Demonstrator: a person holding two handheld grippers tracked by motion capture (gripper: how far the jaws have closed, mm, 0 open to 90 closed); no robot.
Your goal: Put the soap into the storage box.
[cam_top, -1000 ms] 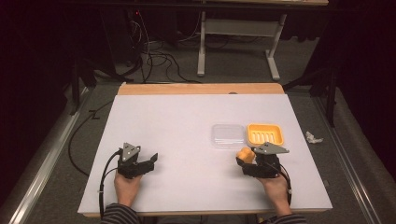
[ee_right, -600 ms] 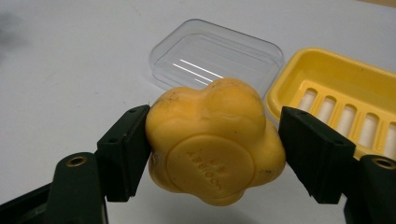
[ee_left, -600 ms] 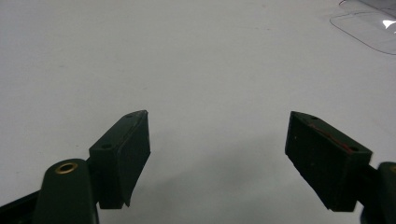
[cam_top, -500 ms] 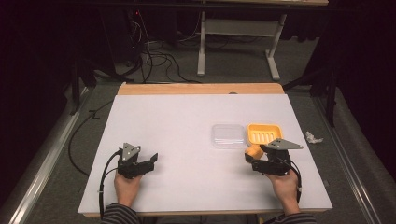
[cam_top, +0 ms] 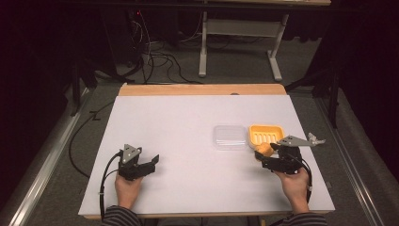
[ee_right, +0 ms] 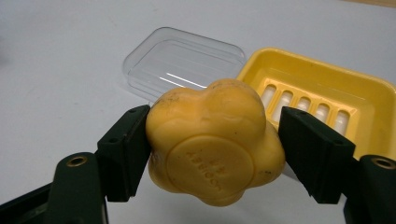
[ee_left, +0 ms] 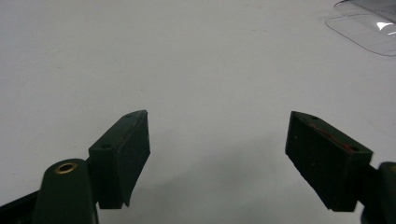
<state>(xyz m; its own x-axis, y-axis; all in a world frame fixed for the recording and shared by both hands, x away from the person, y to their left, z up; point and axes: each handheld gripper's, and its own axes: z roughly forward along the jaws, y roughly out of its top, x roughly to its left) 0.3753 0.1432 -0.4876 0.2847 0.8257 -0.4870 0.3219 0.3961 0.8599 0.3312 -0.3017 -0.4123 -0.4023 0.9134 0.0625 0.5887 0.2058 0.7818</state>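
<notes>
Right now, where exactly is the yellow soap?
The soap is clamped between the right gripper's jaws, at the table's right side, just in front of the yellow soap dish and near the clear lid.

Yellow flower-shaped soap (ee_right: 215, 142) clamped above table, near yellow dish (ee_right: 327, 93), stamped lettering illegible

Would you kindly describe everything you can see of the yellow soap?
The soap is a yellow bar shaped like a rounded flower, with a round stamped disc bearing faint raised letters. It looks waxy, with a few dark specks. The right gripper clamps it between its black fingers, lifted off the white table, just short of the yellow dish.
</notes>
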